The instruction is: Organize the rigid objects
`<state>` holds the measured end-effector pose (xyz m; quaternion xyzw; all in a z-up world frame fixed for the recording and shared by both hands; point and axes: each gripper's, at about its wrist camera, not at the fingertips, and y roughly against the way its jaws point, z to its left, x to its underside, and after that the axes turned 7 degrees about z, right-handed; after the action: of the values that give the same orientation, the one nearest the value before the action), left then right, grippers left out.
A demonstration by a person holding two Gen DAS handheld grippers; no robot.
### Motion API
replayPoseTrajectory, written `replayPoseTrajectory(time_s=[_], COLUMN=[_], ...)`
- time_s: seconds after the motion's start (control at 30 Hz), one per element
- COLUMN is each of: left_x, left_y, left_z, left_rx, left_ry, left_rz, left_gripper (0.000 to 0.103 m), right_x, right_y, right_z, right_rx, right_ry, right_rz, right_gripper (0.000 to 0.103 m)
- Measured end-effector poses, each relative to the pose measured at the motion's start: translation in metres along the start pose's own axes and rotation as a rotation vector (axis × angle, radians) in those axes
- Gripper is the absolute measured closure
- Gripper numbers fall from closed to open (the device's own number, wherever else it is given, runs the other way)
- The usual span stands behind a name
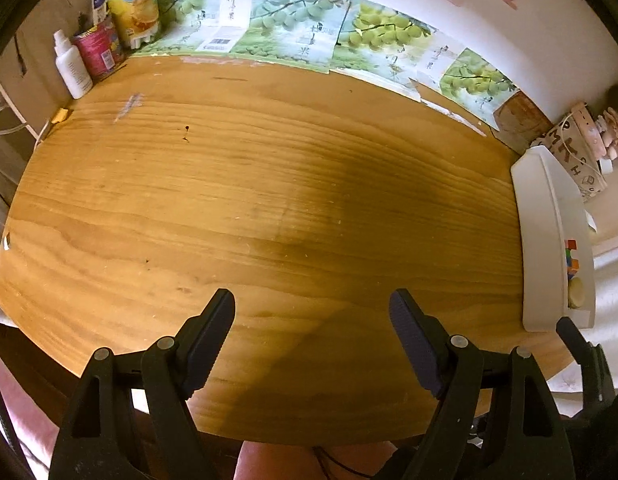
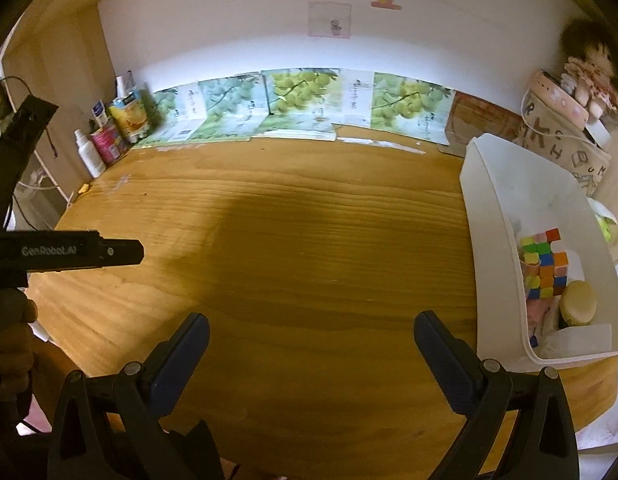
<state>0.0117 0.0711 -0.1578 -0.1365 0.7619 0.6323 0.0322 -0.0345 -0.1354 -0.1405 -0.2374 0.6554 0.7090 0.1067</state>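
Left gripper (image 1: 312, 304): jaws apart, nothing between them; lower centre of the left wrist view, above bare table.
Right gripper (image 2: 311, 328): jaws spread wide, empty; lower centre of the right wrist view.
Table (image 2: 269, 240): wood-grain top, fills the middle of both views.
White bin (image 2: 489, 208): right side of frame, standing on the table.
Puzzle cube (image 2: 545, 264): multicoloured, inside the bin, toward its near end.
Jar (image 2: 577, 304): yellowish lid, in the bin just below the cube.
Bottles and cartons (image 2: 105, 136): upper left, at the table's far corner.
Doll (image 2: 589, 76): upper right, beyond the bin.
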Motion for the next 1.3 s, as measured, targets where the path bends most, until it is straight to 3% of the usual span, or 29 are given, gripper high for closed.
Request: replayPoseTrajectory(time_s=[0.33, 0.53, 0.67, 0.93, 1.07, 1.3], left_x=[0.014, 0.027, 0.038, 0.056, 0.061, 0.062], left_y=[0.033, 0.063, 0.074, 0.089, 0.094, 0.093], left_z=[-0.043, -0.082, -0.11, -0.131, -0.14, -0.154], left_rx=[0.028, 0.056, 0.012, -0.063, -0.091, -0.154], left_ry=[-0.099, -0.161, -0.224, -0.169, -0.152, -0.128], left_rz=[-0.074, -0.141, -0.178, -0.325, -0.394, -0.407], left_gripper=[0.021, 0.021, 0.021, 0.015, 0.001, 0.001], right_x=[-0.002, 0.008, 0.015, 0.022, 0.018, 0.016], right_y=[0.047, 0.082, 0.091, 0.101, 0.1, 0.101], right_z=[-0.03, -0.048, -0.061, -0.081, -0.091, -0.101], right_rx=[-0.053, 0.031, 0.053, 0.1, 0.088, 0.084], right_ry=[-0.156, -0.194, -0.203, -0.139, -0.114, -0.087], right_rz=[0.02, -0.02, -0.035, -0.107, -0.119, -0.128], right_gripper=[0.001, 0.001, 0.001, 0.001, 0.001, 0.001])
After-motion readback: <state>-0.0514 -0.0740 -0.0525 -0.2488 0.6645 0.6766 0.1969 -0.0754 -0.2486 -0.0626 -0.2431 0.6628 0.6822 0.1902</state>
